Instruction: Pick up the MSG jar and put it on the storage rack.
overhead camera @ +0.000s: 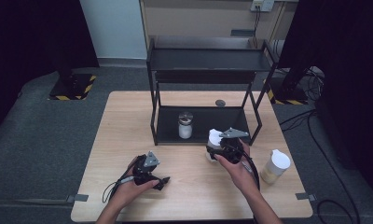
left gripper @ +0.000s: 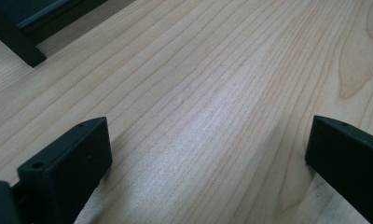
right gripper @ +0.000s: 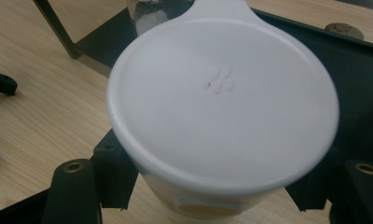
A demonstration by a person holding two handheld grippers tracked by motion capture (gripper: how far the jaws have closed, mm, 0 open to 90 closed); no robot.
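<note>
A jar with a white tabbed lid (overhead camera: pixel 215 138) (right gripper: pixel 222 107) stands on the wooden table (overhead camera: pixel 128 121) just in front of the black rack (overhead camera: pixel 210 59). My right gripper (overhead camera: pixel 216 150) (right gripper: pixel 222 186) is shut on this jar, one black jaw pressed against each side of its body below the lid. My left gripper (overhead camera: pixel 164 179) (left gripper: pixel 208 140) rests low over bare wood at the front left. It is open, its jaws wide apart with nothing between them.
A glass jar with a metal lid (overhead camera: pixel 185 125) (right gripper: pixel 149 14) stands on the rack's lower shelf (right gripper: pixel 362 70). A second white-lidded jar (overhead camera: pixel 275 165) is at the table's right. A small round cap (overhead camera: pixel 220 102) (right gripper: pixel 344 30) lies behind the rack. A rack foot (left gripper: pixel 17 42) is nearby.
</note>
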